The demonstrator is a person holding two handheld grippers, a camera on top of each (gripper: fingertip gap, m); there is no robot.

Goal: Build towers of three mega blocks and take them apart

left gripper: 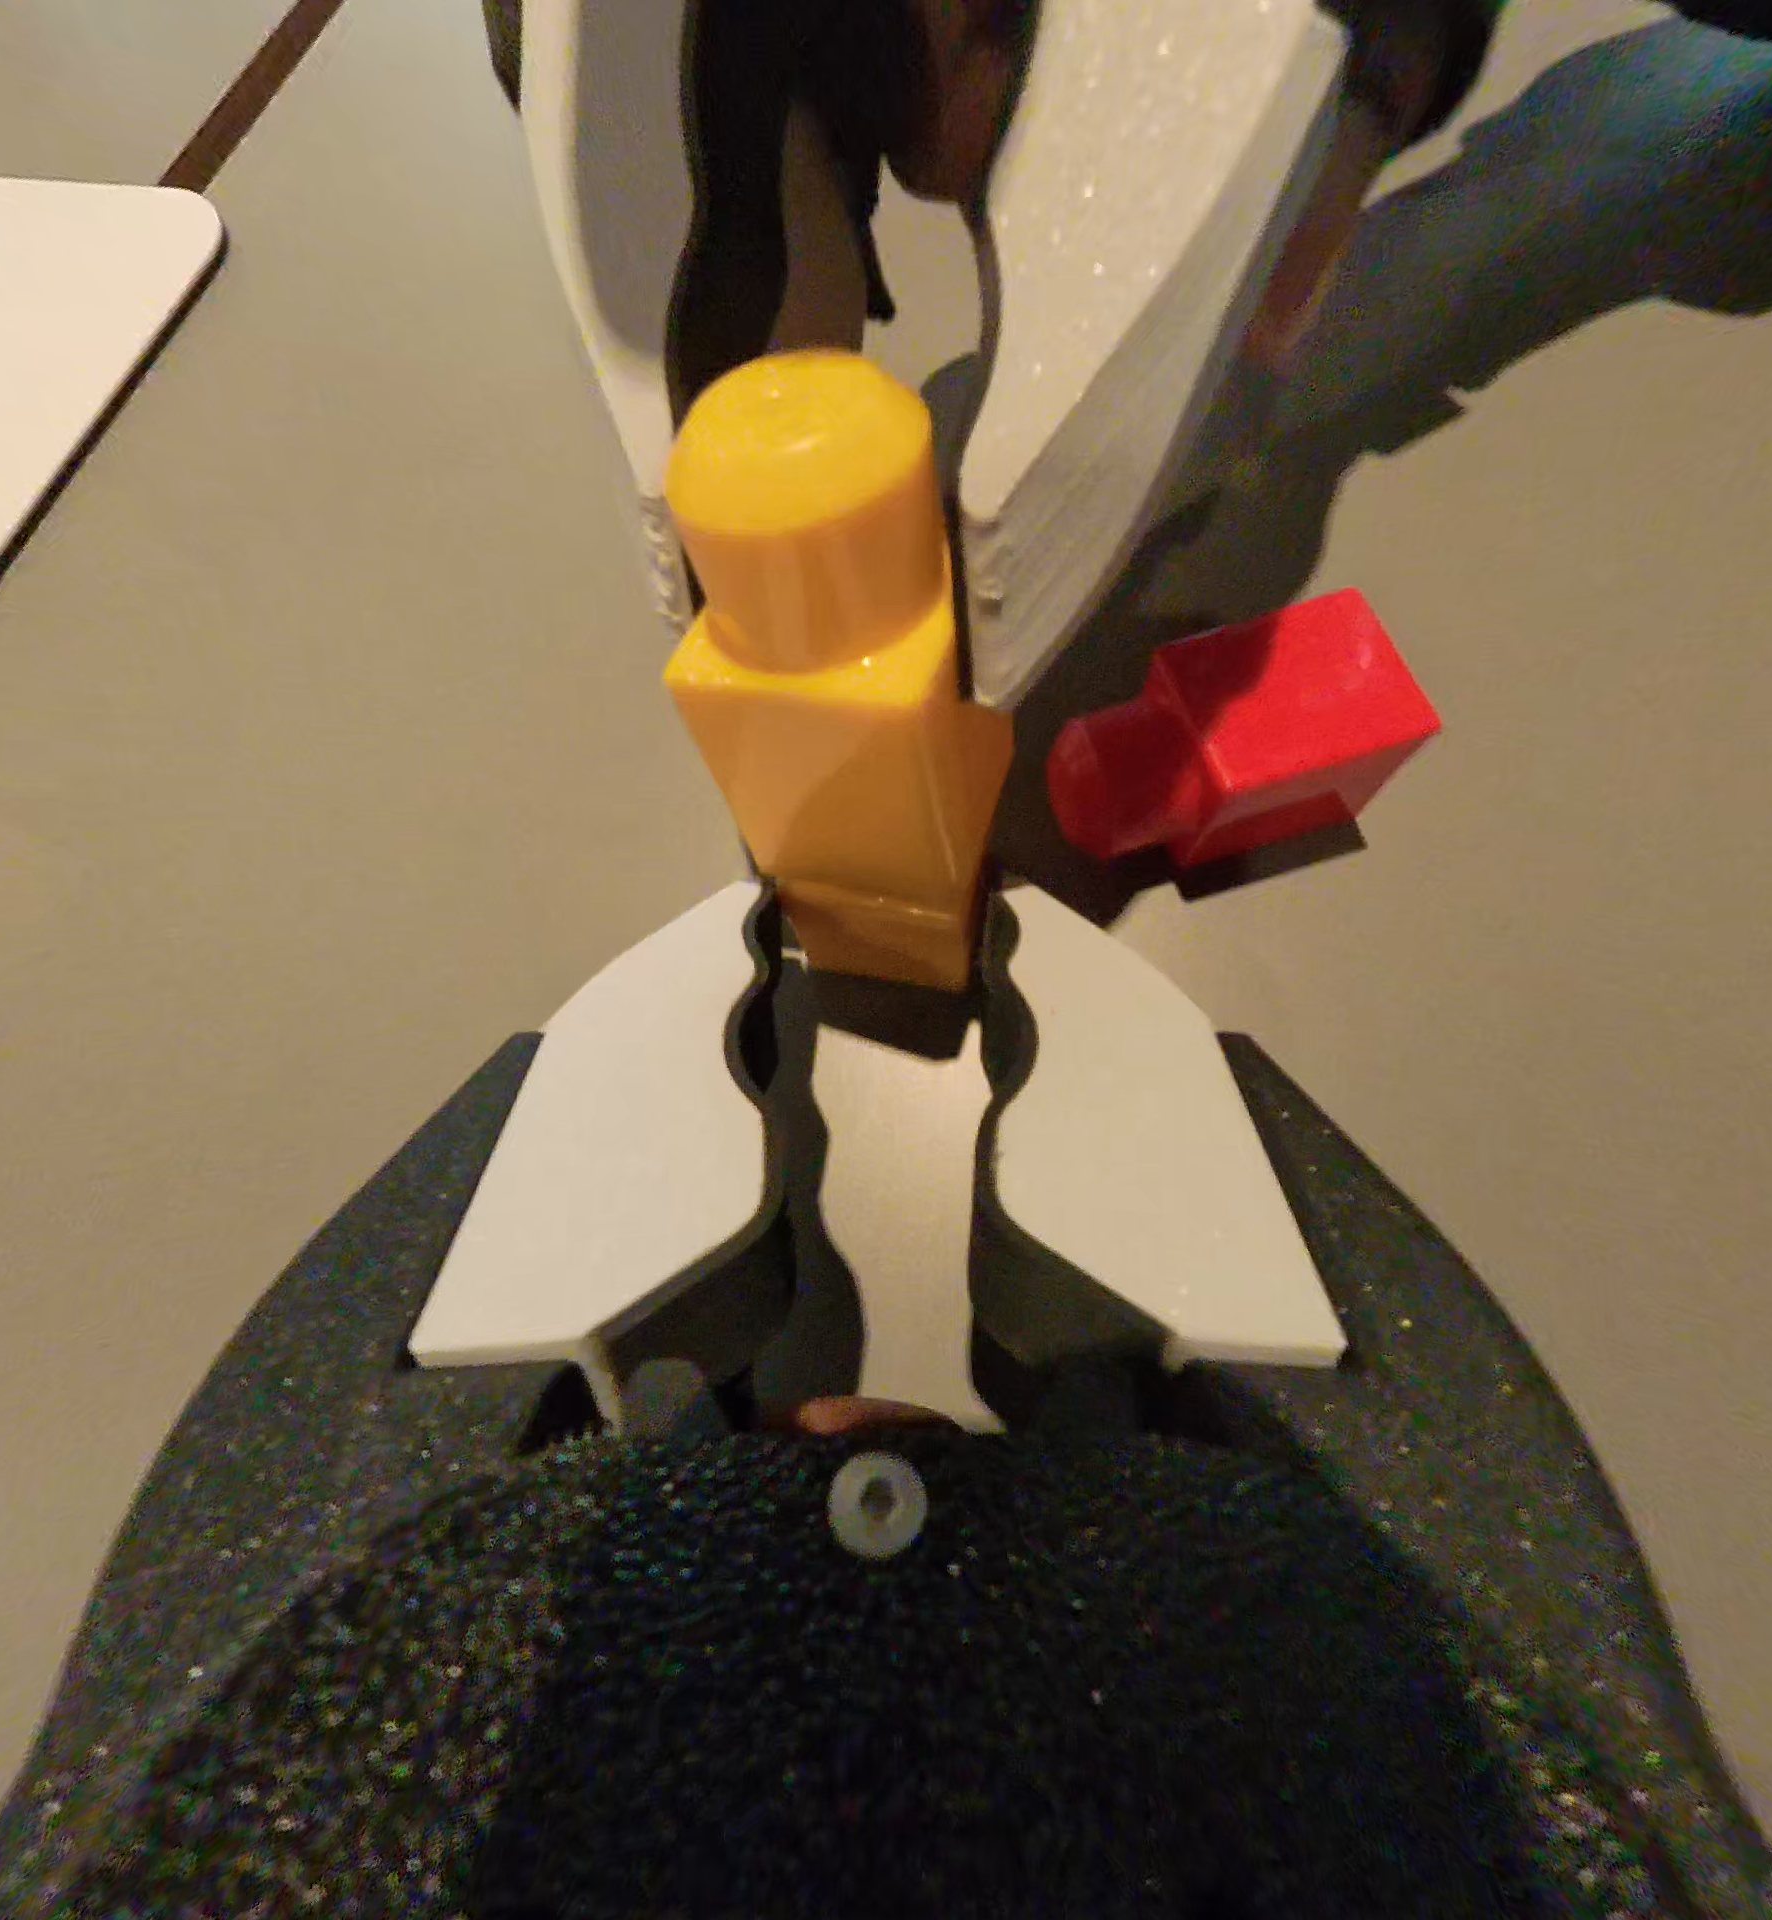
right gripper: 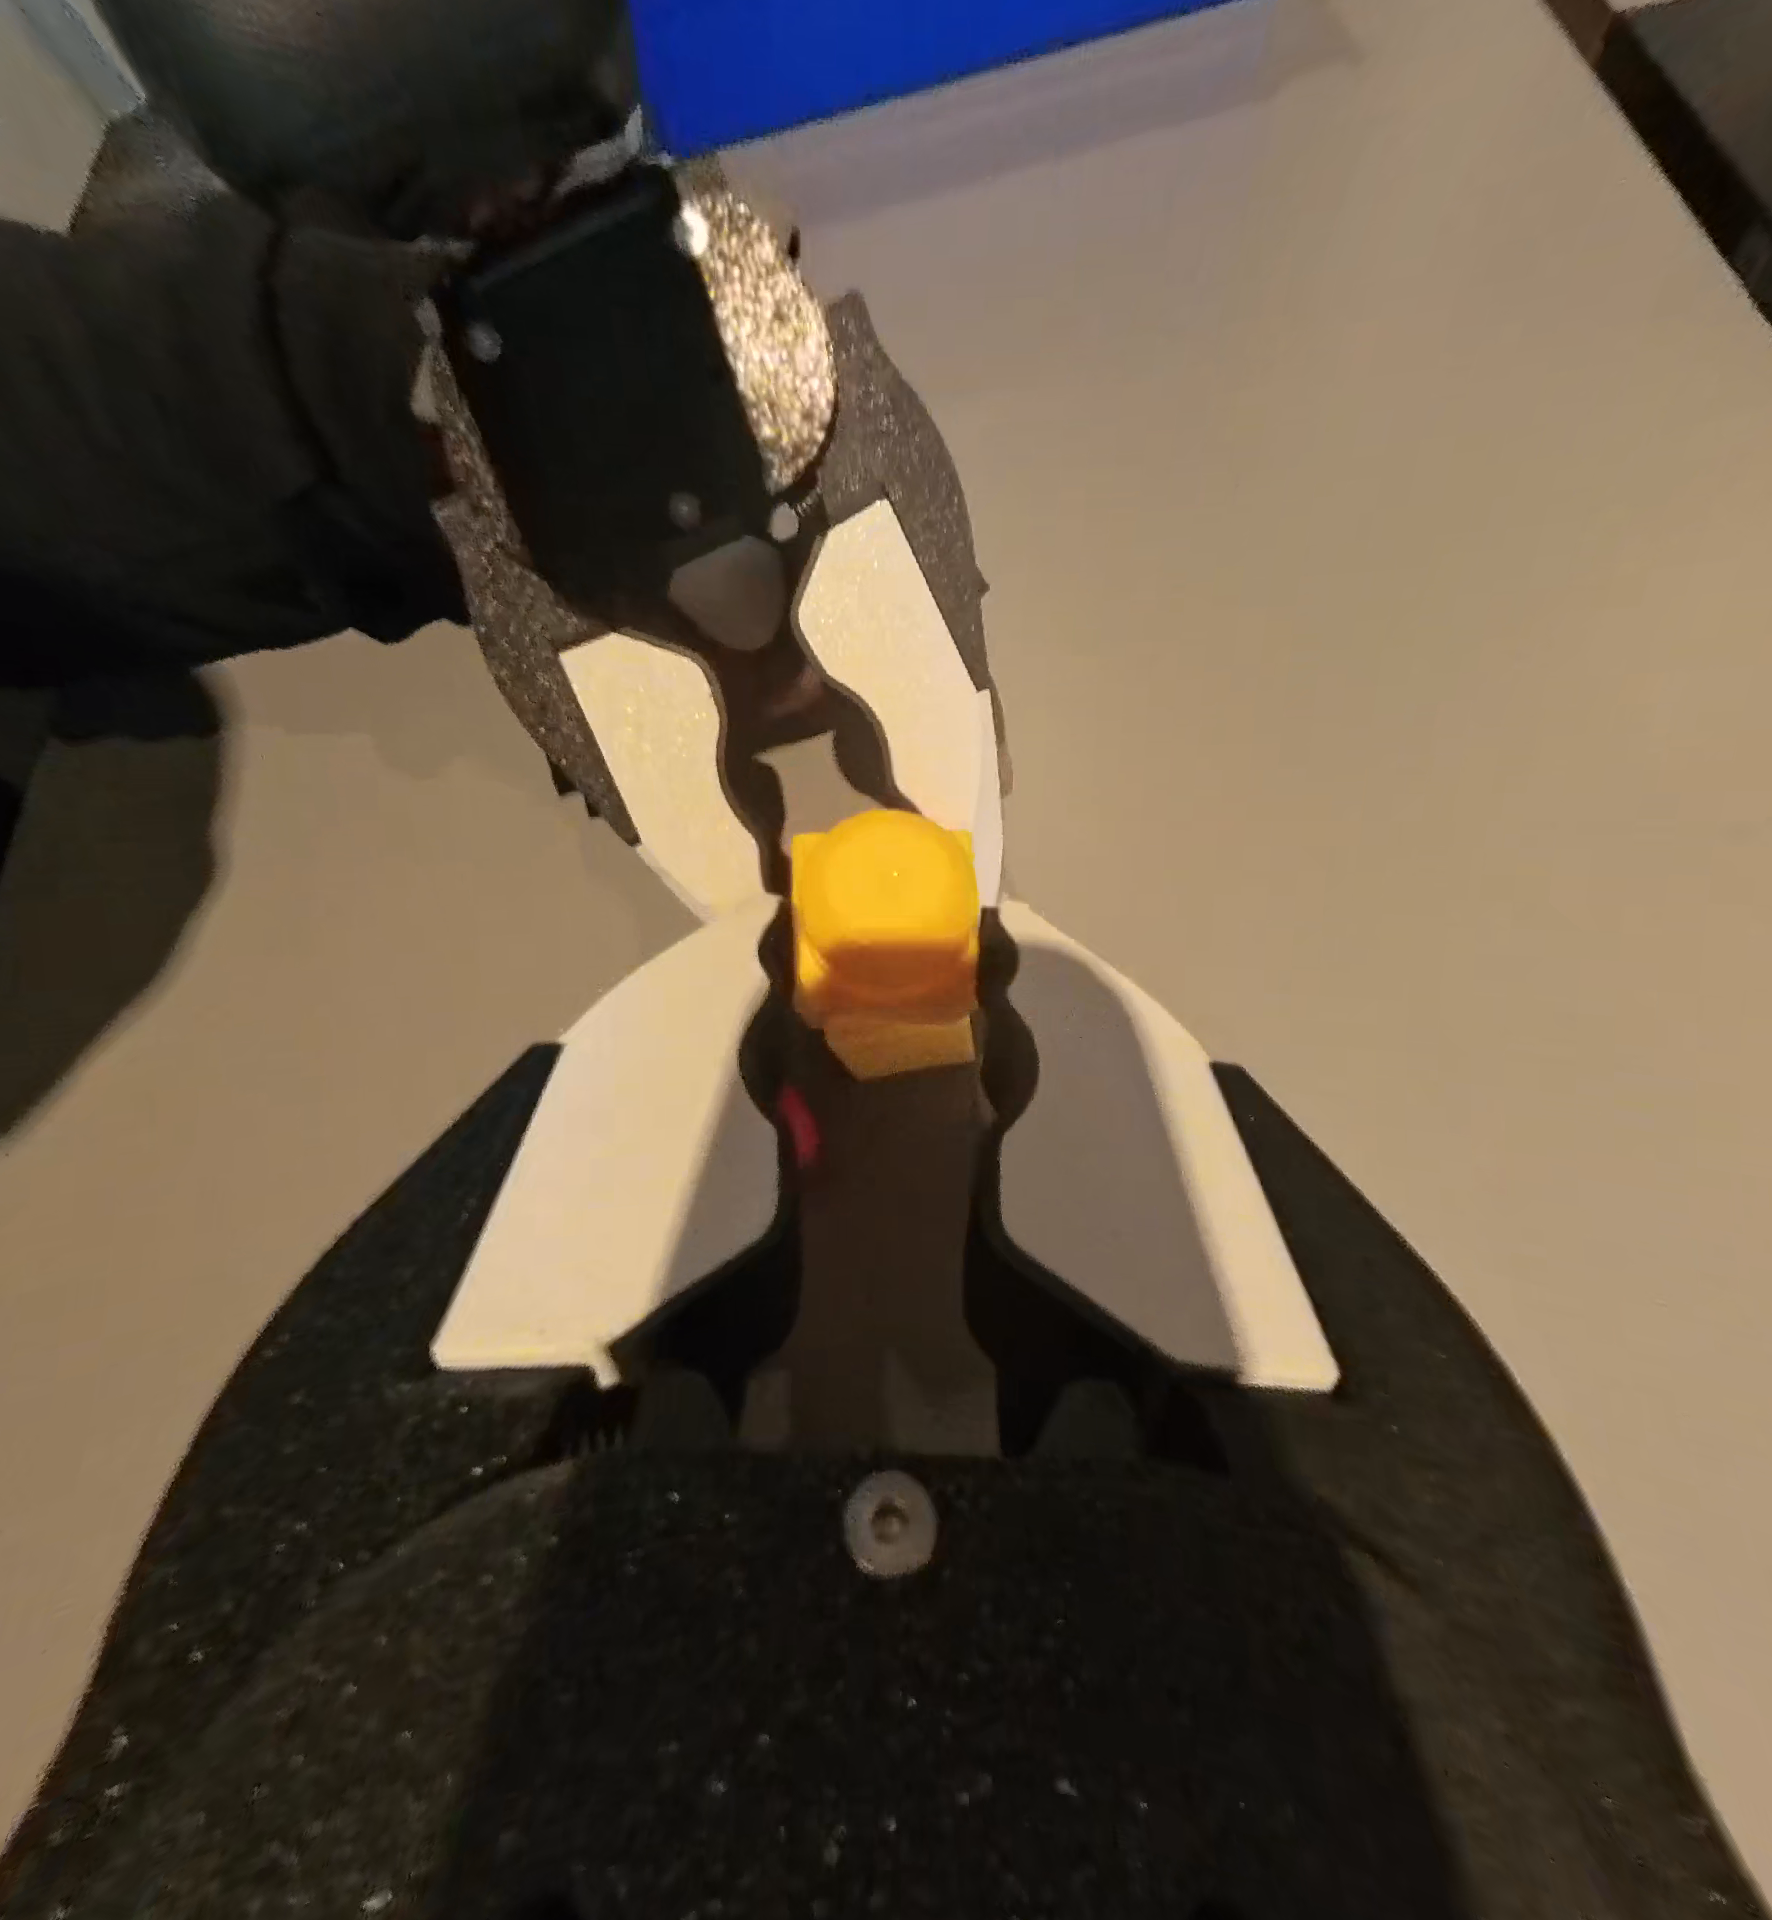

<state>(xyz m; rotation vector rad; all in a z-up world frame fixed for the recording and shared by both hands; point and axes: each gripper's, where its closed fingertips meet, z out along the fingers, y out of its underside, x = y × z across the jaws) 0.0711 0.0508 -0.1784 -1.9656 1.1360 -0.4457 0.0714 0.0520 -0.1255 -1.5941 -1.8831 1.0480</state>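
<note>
Two yellow mega blocks are stacked. In the left wrist view the upper yellow block (left gripper: pixel 820 727) shows its round stud, and the lower yellow block (left gripper: pixel 882 940) sits under it. My left gripper (left gripper: pixel 877 914) is shut on the lower block. My right gripper (left gripper: pixel 820 623) comes from the far side and is shut on the upper block. In the right wrist view my right gripper (right gripper: pixel 882 935) holds the upper yellow block (right gripper: pixel 882 894), with the lower one (right gripper: pixel 903 1044) beneath and the left gripper (right gripper: pixel 877 842) opposite. A red block (left gripper: pixel 1246 727) lies on its side just right of the stack.
The beige table (left gripper: pixel 238 831) carries a white board (left gripper: pixel 30 364) at the far left. A blue box (right gripper: pixel 913 73) stands at the back in the right wrist view. The person's dark sleeve (right gripper: pixel 134 416) reaches in from the left. The table's dark edge (right gripper: pixel 1744 208) runs at the right. Spacing between my two grippers at the tips: around 5 centimeters.
</note>
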